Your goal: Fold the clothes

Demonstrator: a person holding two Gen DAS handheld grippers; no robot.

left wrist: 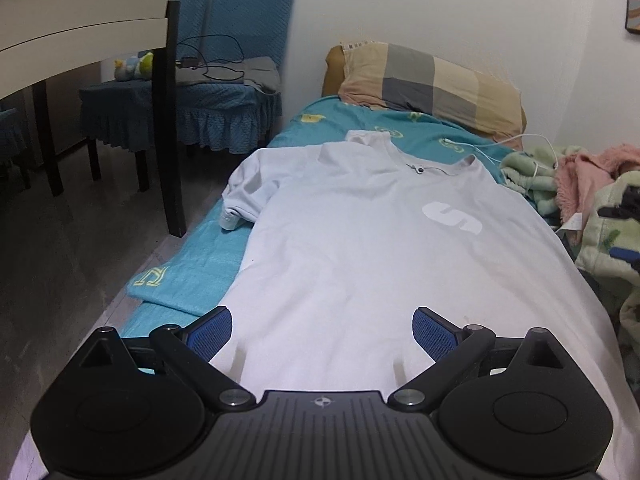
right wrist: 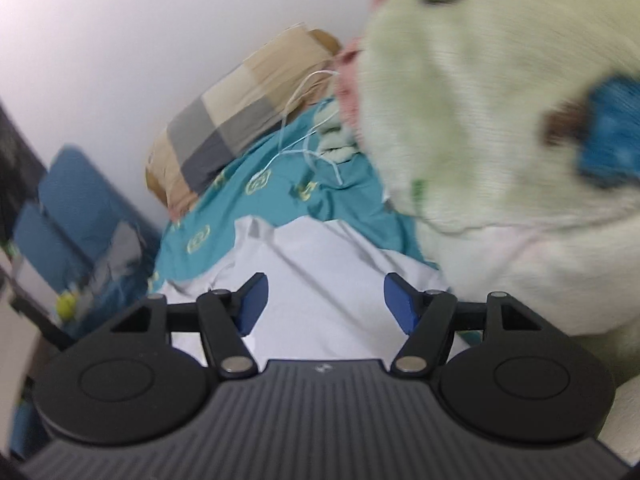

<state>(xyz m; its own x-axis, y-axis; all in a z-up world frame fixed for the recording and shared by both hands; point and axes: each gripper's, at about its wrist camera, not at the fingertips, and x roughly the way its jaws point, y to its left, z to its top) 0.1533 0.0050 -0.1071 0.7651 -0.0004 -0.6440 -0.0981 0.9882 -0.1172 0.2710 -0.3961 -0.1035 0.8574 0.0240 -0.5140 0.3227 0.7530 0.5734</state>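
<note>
bed (left wrist: 188,264) with teal patterned sheet runs away from the left wrist camera toward a white wall, floor to its left; white t-shirt (left wrist: 360,248) lies spread flat face up along the bed, covering most of the sheet, collar at the far end, hem nearest the camera, a white s logo (left wrist: 452,217) on the chest, one sleeve (left wrist: 244,196) bunched and hanging at the left edge of the bed; in the right wrist view the same shirt (right wrist: 320,280) shows under the fingers with creases across it, picture blurred; pale green fluffy blanket (right wrist: 500,140) heaped along the right side of the bed, touching or just beside the shirt edge, pink fabric (left wrist: 592,172) mixed into the heap; checked beige and grey pillow (left wrist: 432,84) at the head of the bed against the wall, well beyond the collar; two blue covered chairs (left wrist: 232,96) and a table (left wrist: 80,40) left of the bed, a small plush toy (left wrist: 134,66) on one seat, black cable on the other; thin white cable (left wrist: 516,140) trails from pillow to blanket heap; left gripper (left wrist: 322,332) over the hem area, jaws spread wide, nothing between the blue pads; right gripper (right wrist: 326,304) over the shirt's right side next to the blanket, jaws wide apart too, holding nothing; cannot tell if either touches the cloth
</note>
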